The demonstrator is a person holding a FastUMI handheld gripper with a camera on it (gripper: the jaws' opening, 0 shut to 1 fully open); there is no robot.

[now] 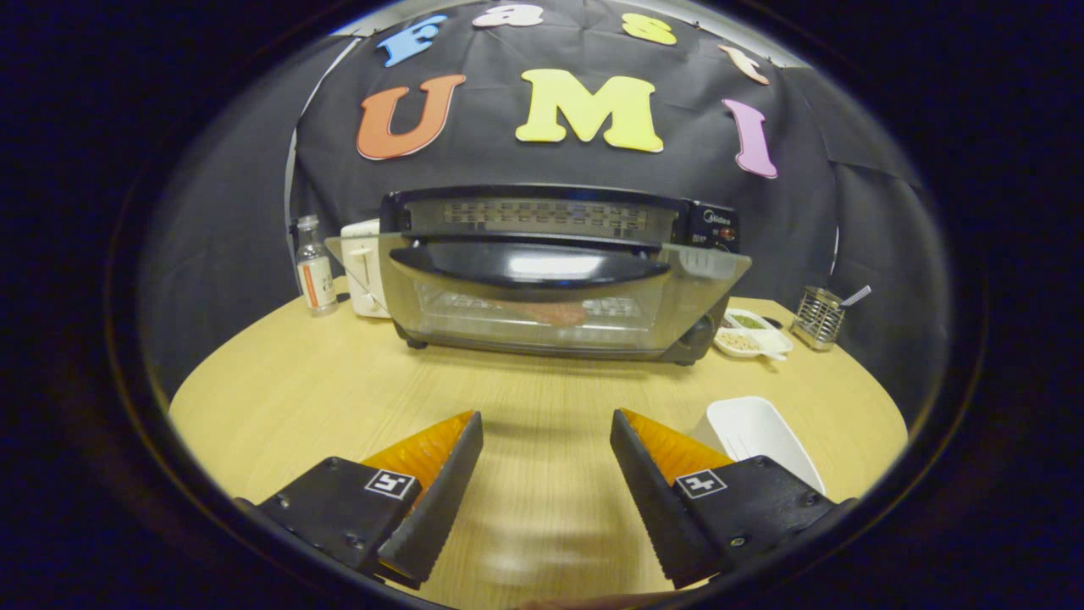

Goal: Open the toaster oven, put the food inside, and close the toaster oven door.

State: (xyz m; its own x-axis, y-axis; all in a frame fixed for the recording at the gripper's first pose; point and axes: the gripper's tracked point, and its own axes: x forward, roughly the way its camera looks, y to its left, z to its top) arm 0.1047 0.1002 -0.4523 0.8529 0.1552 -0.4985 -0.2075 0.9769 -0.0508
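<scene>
Now the table (542,407) is seen with the toaster oven (555,271) beyond the fingers, door (542,292) partly raised. Food (555,313), probably, is glimpsed inside. The closing step is judged underway; the released, empty gripper (546,432) must push the handle (538,264) shut.

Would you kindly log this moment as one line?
gripper: open, empty, short of oven | toaster oven door: partly open | food: inside | white tray: empty, beside fingers

Glossy glass oven door (542,296), wood-grain table (339,373)
</scene>
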